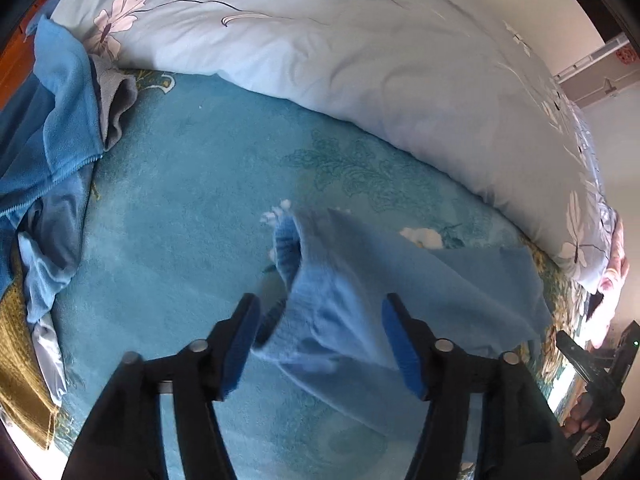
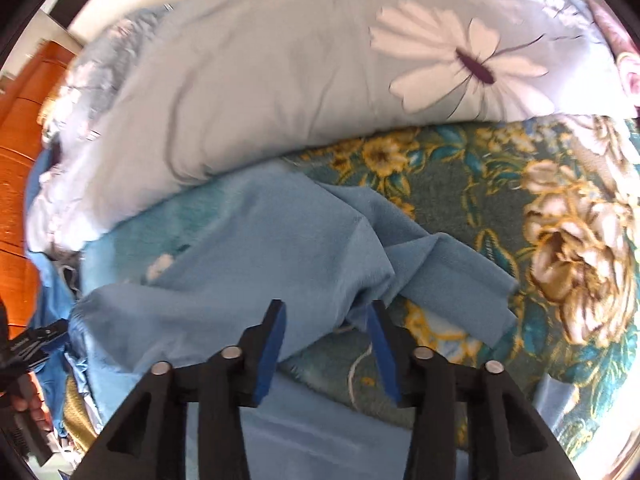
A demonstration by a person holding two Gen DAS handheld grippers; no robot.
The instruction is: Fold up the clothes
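Light-blue fleece garment (image 1: 352,280) rumpled on teal blanket (image 1: 180,208); cuff blurred

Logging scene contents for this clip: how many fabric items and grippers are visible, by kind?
Light blue garment between the fingers: 1
Heaped clothes at the left edge, pieces not separable: 1 pile
Floral duvet: 1
Teal floral blanket: 1
Grippers: 2, left gripper, right gripper
Total: 6

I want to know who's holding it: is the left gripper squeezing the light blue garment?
No, the left gripper stands open, its pads clear of the light blue garment.
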